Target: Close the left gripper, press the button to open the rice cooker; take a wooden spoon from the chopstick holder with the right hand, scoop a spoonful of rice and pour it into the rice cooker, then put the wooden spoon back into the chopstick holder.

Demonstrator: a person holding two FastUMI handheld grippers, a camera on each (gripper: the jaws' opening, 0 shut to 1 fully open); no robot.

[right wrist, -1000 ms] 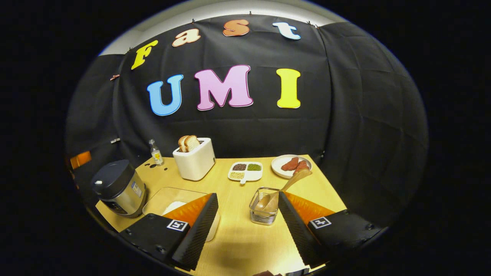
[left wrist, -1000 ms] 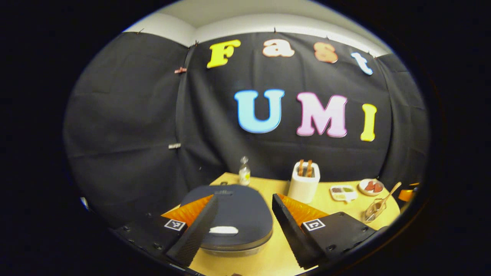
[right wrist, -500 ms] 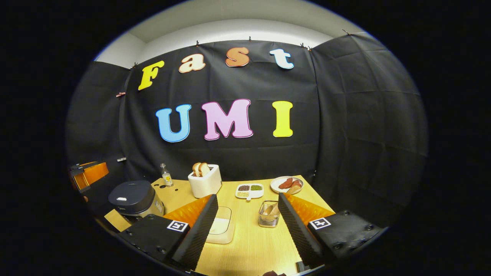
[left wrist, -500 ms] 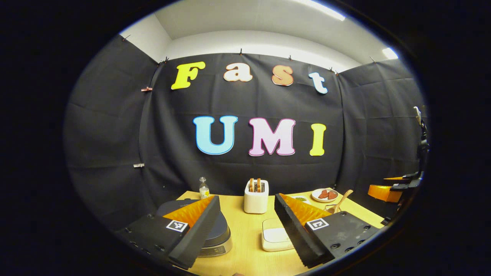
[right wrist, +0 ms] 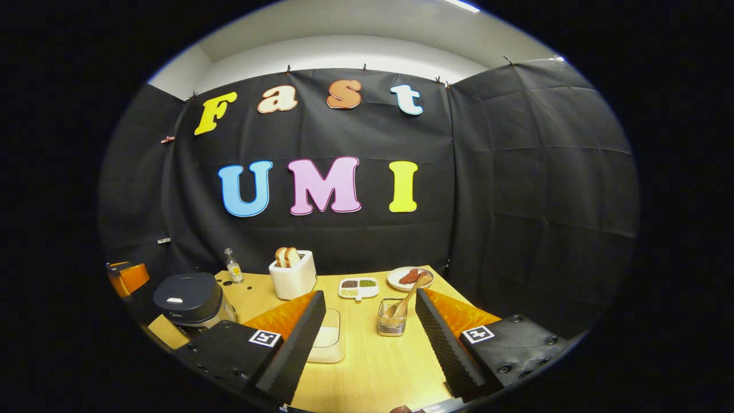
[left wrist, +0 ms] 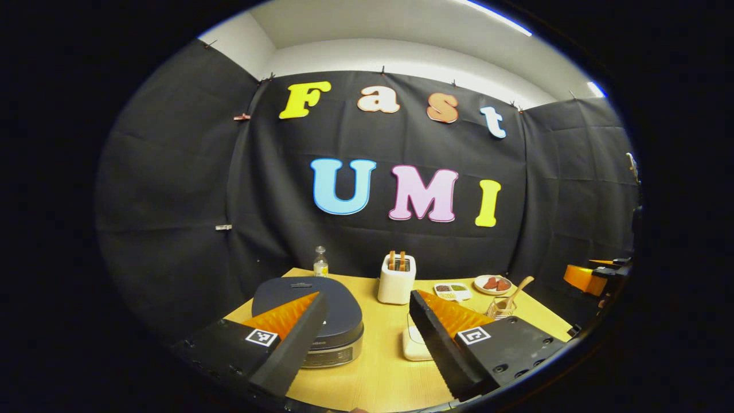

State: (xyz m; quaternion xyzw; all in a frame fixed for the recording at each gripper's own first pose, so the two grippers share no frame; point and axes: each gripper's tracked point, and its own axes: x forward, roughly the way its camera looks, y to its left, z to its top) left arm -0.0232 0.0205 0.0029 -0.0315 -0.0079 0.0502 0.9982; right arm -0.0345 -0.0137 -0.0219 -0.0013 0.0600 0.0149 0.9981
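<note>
The rice cooker [left wrist: 321, 307] stands at the table's left with its dark lid down; a white button [right wrist: 174, 300] sits on the lid. My left gripper [left wrist: 367, 297] is open, held back from the cooker and touching nothing. A wire chopstick holder [right wrist: 392, 324] holds the wooden spoon [right wrist: 408, 297], which leans to the right. In front of the holder, my right gripper [right wrist: 370, 293] is open and empty. A clear container of white rice [right wrist: 327, 341] lies between cooker and holder, partly behind a finger.
At the back stand a white toaster [right wrist: 293, 275] with bread, a small bottle [right wrist: 231, 267], a divided dish of grains [right wrist: 358, 287] and a plate of meat [right wrist: 408, 278]. The left gripper [right wrist: 129, 276] shows at the far left edge, the right gripper [left wrist: 590, 275] at the far right.
Both grippers have drawn back and up from the table. The left one was right over the cooker lid; now the whole cooker shows ahead of it. Both stayed open.
</note>
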